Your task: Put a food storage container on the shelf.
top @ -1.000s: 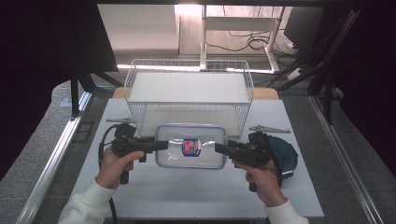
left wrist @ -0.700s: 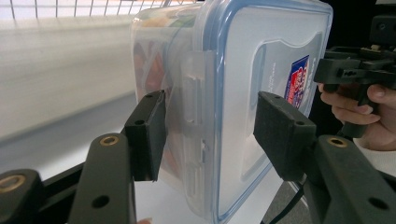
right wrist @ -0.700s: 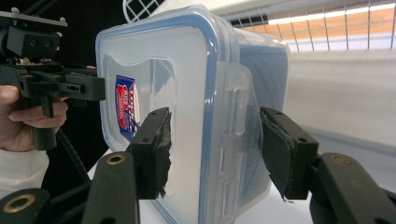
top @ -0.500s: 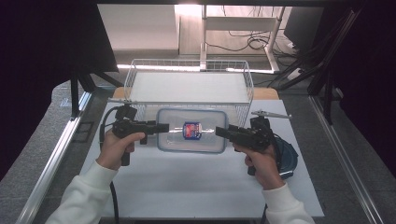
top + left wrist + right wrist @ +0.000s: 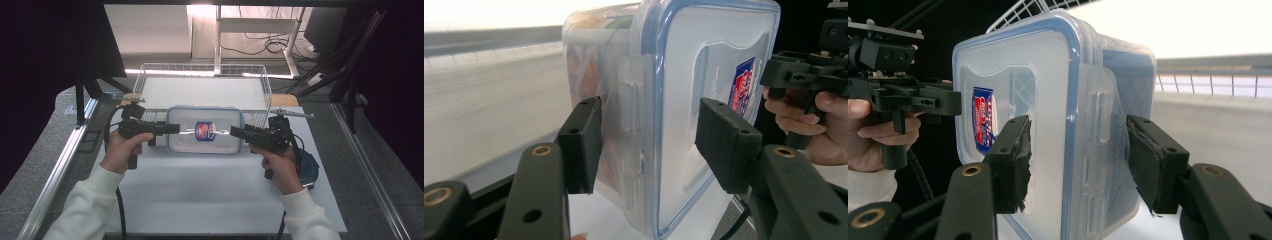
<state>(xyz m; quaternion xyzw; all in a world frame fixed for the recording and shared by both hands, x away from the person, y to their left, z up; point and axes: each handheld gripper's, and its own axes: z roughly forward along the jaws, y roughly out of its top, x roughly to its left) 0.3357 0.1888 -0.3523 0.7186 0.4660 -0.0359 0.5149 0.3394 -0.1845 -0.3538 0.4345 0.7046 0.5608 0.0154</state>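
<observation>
Count: 1 clear lidded container [image 5: 204, 131], 1 wire basket [image 5: 200, 75], 2 grippers — left gripper [image 5: 167, 129], right gripper [image 5: 239, 133] — 1 white table [image 5: 200, 190].

Container [image 5: 205, 131] between both tongs (left [image 5: 176, 129], right [image 5: 234, 132]), before basket [image 5: 202, 70].

White wire basket [image 5: 150, 80], white table [image 5: 210, 195], dark round object [image 5: 309, 167]

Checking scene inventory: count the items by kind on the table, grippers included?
Grippers: 2, left gripper and right gripper
Clear lidded container: 1, held between them
White wire basket: 1
Dark blue round object by the right hand: 1, kind unclear
Total: 5
</observation>
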